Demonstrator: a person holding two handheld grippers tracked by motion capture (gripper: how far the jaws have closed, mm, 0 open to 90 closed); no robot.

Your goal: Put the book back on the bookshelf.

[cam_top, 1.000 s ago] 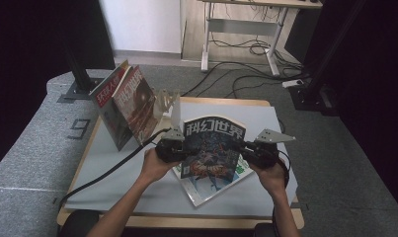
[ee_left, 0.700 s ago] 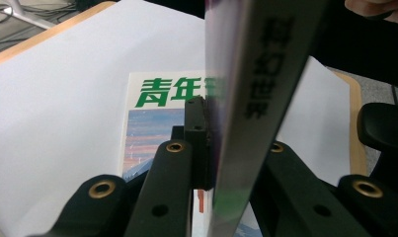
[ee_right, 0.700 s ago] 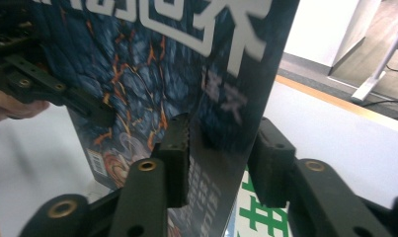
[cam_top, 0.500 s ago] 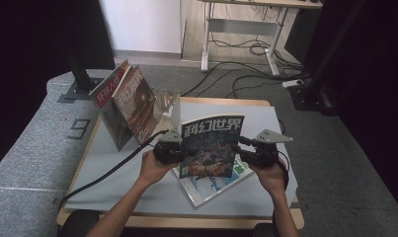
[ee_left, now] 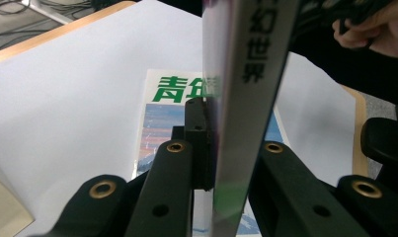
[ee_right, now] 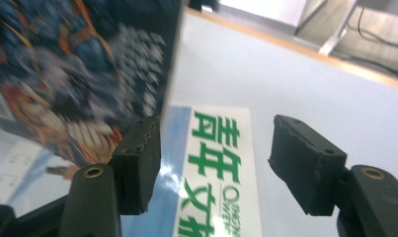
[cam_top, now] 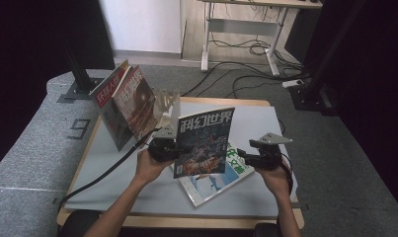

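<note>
right claw (cam_top: 242, 154) has let go; left claw (cam_top: 173, 148) holds upright magazine (cam_top: 204, 140).

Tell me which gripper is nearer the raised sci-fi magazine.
Left. The left gripper is clamped on the sci-fi magazine's spine edge; the right gripper sits open just off its opposite edge, above the flat green-titled magazine.

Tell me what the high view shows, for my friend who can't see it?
A person's left tool holds a dark magazine upright by its edge above a white-topped table, while the right tool hovers open beside it. A magazine with green lettering lies flat underneath, and two more magazines lean in a stand at the back left.
</note>
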